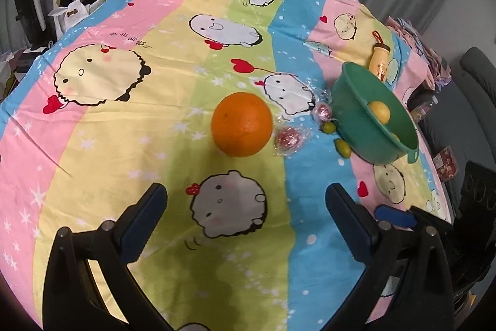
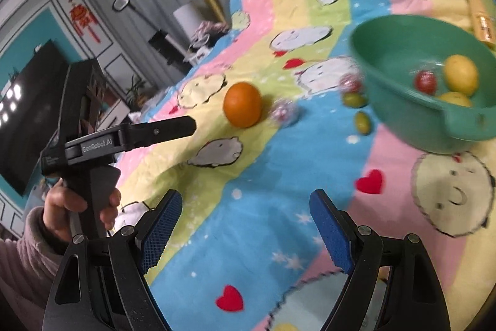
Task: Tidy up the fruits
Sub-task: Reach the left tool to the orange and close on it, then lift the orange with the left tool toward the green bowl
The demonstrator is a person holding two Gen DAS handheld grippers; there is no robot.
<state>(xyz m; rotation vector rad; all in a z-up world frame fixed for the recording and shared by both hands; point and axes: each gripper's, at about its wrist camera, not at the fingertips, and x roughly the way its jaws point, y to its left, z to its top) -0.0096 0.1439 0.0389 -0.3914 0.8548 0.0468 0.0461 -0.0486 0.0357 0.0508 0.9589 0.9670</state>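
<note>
While two lemons (image 2: 461,74) sit in the green basin (image 2: 403,30), the orange (image 1: 242,124) and two small green fruits (image 1: 342,143) remain outside; left gripper (image 1: 246,197) and right gripper (image 2: 246,203) gape, empty.

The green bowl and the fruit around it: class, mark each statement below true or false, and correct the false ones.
1. The orange lies on the cloth outside the green bowl. True.
2. The left gripper is shut on the orange. False: it is open and holds nothing.
3. A yellow lemon lies inside the bowl. True.
4. The bowl holds no fruit. False: it holds yellow fruit and a small red piece.
5. Two small green fruits lie on the cloth beside the bowl. True.
6. The right gripper grips the bowl's rim. False: it is open, clear of the bowl.
</note>
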